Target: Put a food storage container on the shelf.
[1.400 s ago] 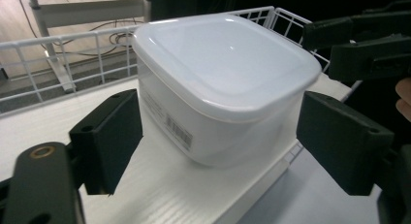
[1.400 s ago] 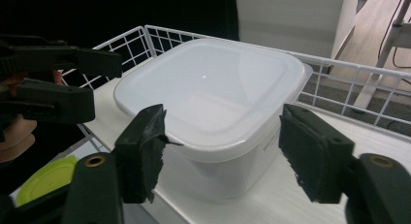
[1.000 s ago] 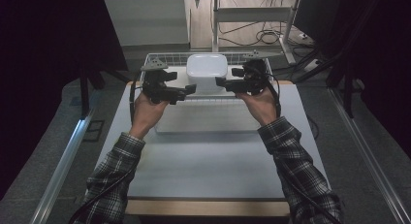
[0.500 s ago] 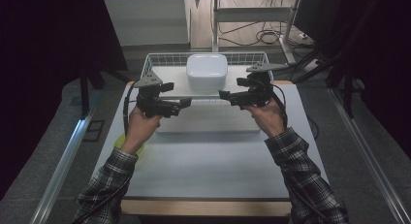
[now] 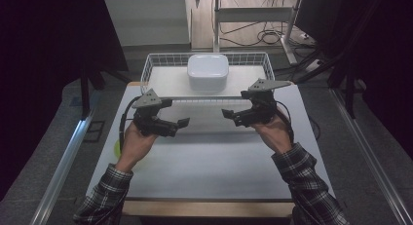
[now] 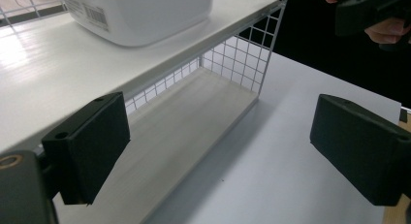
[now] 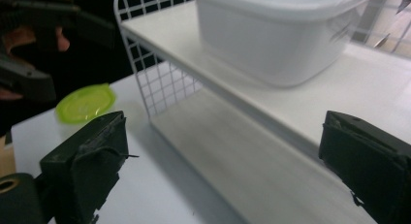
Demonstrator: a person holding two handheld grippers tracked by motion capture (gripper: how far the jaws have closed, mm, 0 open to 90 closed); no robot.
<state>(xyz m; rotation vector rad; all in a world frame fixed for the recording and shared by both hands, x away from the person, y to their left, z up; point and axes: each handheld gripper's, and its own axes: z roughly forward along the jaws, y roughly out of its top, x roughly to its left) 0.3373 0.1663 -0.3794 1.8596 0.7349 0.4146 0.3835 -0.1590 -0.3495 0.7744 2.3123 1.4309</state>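
White plastic tub: a rounded lidded container sitting on the upper shelf of the rack, at the middle of the far side of the table; nothing touches it.
Label: a barcode sticker shows on the tub's side in the left gripper view; its print is too small to read.
White wire rack: a two-level stand with wire-grid walls and pale wooden boards, standing on the white table top; its lower shelf is bare.
Left gripper: jaws spread wide with nothing between them, held in front of the rack's left end, apart from it.
Right gripper: jaws have just been opening and now stand wide apart with nothing between them, in front of the rack's right end.
Green round lid: lies flat on the table near the rack's left corner, partly under the person's left hand in the high view.
Change: a second ago both grippers were up at the tub's two sides; since then they have drawn back toward the person and lower, and the tub rests alone on the shelf.
Sleeves: checked fabric on both forearms.
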